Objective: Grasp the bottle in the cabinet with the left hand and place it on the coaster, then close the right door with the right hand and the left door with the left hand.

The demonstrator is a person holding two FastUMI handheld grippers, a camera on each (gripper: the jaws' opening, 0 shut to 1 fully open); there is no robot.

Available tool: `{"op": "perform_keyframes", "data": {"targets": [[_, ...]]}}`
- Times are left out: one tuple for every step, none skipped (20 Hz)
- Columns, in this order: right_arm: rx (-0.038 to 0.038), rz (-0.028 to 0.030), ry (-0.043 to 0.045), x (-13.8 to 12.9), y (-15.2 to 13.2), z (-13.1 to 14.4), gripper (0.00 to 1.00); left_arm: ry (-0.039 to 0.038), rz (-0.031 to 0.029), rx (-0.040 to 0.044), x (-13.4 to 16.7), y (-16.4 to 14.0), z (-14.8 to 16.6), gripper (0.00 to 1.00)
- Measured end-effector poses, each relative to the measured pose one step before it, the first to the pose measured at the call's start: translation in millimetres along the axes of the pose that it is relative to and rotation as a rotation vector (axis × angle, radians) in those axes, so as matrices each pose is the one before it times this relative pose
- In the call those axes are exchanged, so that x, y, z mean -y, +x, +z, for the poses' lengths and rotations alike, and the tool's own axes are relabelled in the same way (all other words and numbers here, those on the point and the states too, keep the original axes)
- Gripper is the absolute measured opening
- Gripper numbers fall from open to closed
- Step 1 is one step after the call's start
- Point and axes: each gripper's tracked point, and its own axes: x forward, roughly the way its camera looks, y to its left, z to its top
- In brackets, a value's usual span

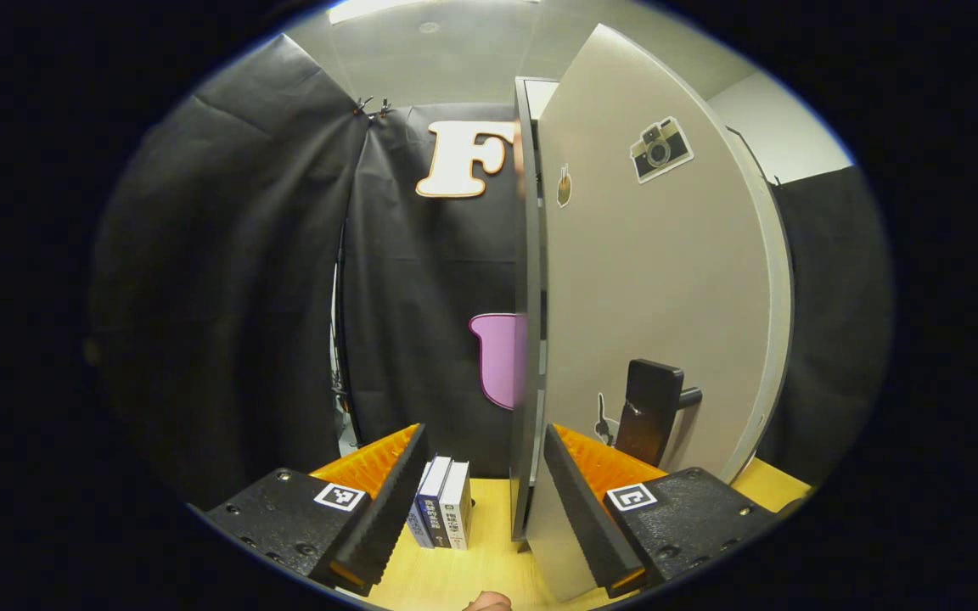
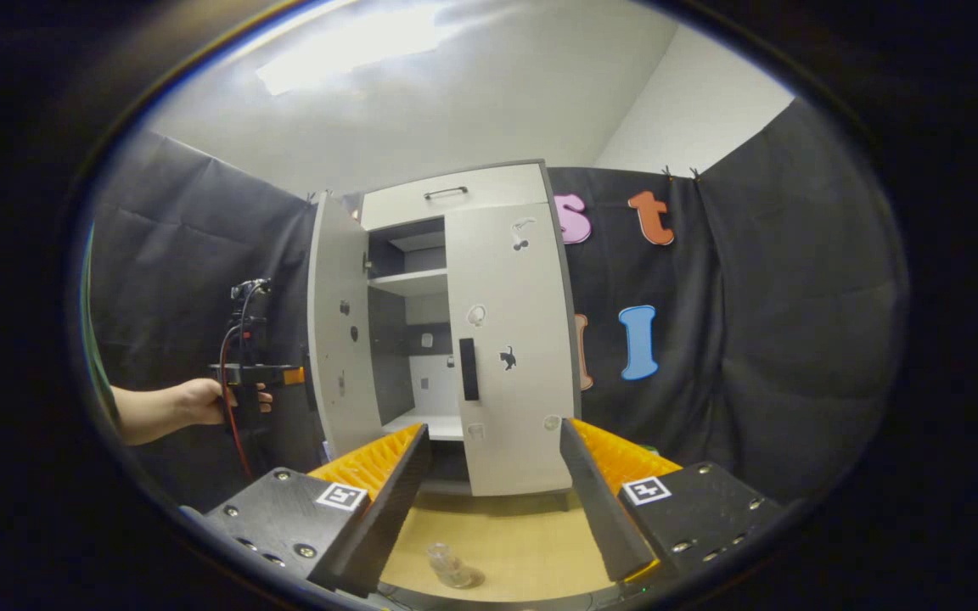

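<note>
Bottle (image 2: 448, 564) stands between right gripper (image 2: 496, 501) fingers, untouched.

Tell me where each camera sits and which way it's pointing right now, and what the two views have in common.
Left gripper view: rides on the left gripper, close to the open left door, facing its edge and handle; its own open fingers frame some books on the table.
Right gripper view: rides on the right gripper, set back, facing the cabinet front; the right door is shut, the bottle stands below, and a hand holds the left gripper beside the left door.
Shared: the left door and the table.
</note>
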Motion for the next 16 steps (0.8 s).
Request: {"op": "perform_keyframes", "data": {"targets": [[0.00186, 0.0007, 0.00027, -0.35, 1.25, 1.53, 0.89, 0.00292, -0.00873, 0.00132, 5.34, 1.37, 0.37, 0.88], [0.00122, 0.00448, 0.00008, -1.2, 0.45, 0.45, 0.89, -0.00062, -0.0084, 0.0004, 4.91, 0.47, 0.28, 0.88], [0.00062, -0.00144, -0.0004, 0.59, 0.42, 1.51, 0.94, -0.00413, -0.00725, -0.00302, 3.75, 0.96, -0.13, 0.85], [-0.00174, -0.00261, -0.00247, 1.13, 1.16, -0.67, 0.89, -0.00122, 0.00348, -0.00129, 1.86, 0.37, -0.85, 0.85], [-0.00421, -0.00423, -0.00091, 1.26, 1.28, -0.97, 0.94, 0.00274, 0.00956, 0.00042, -0.57, 1.57, 0.37, 0.85], [-0.00509, -0.00253, -0.00134, 2.08, 1.84, -1.88, 0.94, 0.0017, 0.00542, -0.00118, 0.46, 2.58, 0.19, 0.85], [-0.00467, -0.00161, -0.00156, 1.11, 0.53, 0.06, 0.89, -0.00921, -0.00515, -0.00245, 2.35, 1.35, -0.03, 0.88], [-0.0033, -0.00097, -0.00241, 1.13, -0.29, -0.83, 0.89, -0.01616, -0.00924, -0.00612, 5.13, 1.28, -2.9, 0.85], [-0.00194, -0.00183, -0.00204, 1.36, 0.58, 0.68, 0.89, -0.01496, -0.00823, -0.00302, 4.54, 0.64, -0.98, 0.85], [0.00105, -0.00027, -0.00228, 0.36, -0.25, 0.21, 0.89, -0.00615, -0.00652, -0.00057, 4.92, 1.52, 0.44, 0.88], [0.00015, -0.00006, -0.00133, 1.1, 2.02, 0.65, 0.89, 0.00418, -0.00794, 0.00285, 5.07, 0.89, 0.47, 0.85], [-0.00228, -0.00216, -0.00121, 2.1, 1.94, 0.17, 0.89, 0.00731, -0.00628, 0.00321, 6.49, 2.16, 0.61, 0.88], [-0.00342, -0.0054, -0.00033, 2.49, 1.74, 0.18, 0.89, 0.00676, -0.00728, -0.00156, 6.41, 1.99, -0.51, 0.88], [-0.00343, -0.00244, -0.00084, 1.68, 2.0, -0.36, 0.94, 0.00447, -0.00821, 0.00154, 7.37, 2.99, -0.23, 0.88], [-0.00055, -0.00199, -0.00112, 1.43, 3.22, 0.18, 0.94, 0.00633, -0.00895, -0.00098, 7.17, 2.43, -0.24, 0.88], [0.00173, -0.00258, -0.00038, 2.1, 4.05, 1.19, 0.94, 0.00349, -0.00735, 0.00289, 7.87, 3.69, 0.84, 0.88]]}}
